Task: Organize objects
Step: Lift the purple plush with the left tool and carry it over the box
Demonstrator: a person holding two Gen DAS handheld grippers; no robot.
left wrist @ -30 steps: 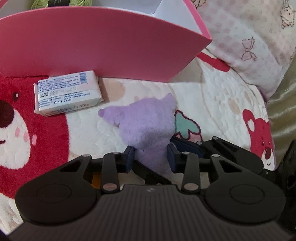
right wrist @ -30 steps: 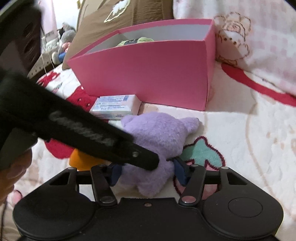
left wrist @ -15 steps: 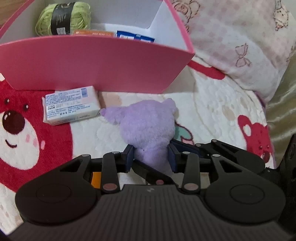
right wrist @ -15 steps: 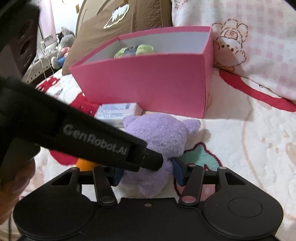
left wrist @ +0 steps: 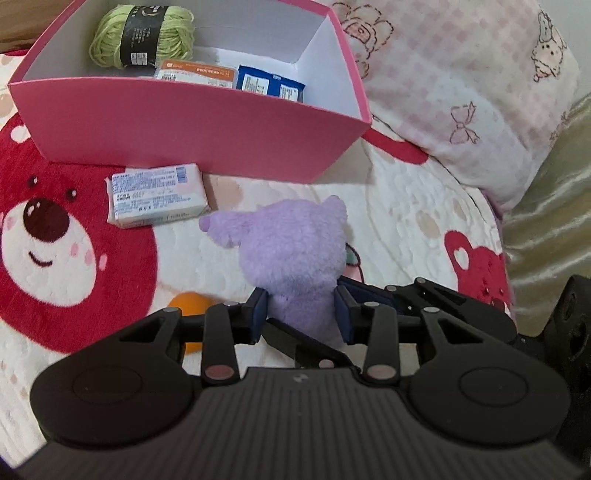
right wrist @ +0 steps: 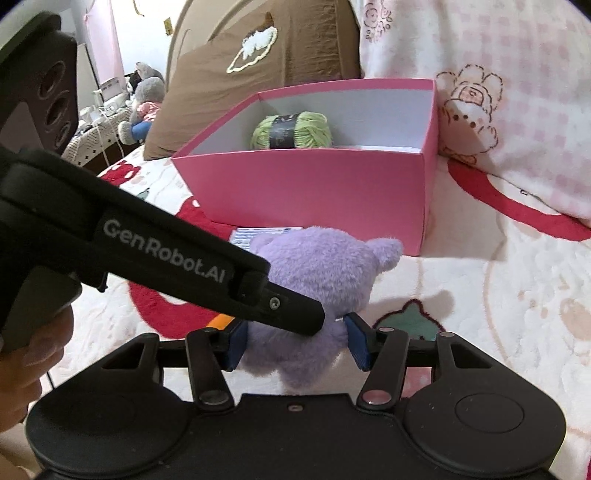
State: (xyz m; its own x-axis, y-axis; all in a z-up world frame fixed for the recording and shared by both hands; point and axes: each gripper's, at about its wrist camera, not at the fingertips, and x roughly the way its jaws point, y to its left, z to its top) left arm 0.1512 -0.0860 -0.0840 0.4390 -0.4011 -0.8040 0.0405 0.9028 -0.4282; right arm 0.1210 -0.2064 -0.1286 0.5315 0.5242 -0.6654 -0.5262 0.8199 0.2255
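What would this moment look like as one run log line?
both grippers: left gripper shut on purple plush toy; right gripper opening, pads on it | pink box ahead

"GenRobot.AI" stands in pale letters on the left claw's (right wrist: 295, 332) black arm; other labels unreadable.

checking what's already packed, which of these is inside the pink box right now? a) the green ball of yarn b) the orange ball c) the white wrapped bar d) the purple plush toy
a: the green ball of yarn sits inside the pink box, while the purple plush toy, orange ball and white wrapped bar are outside on the blanket.
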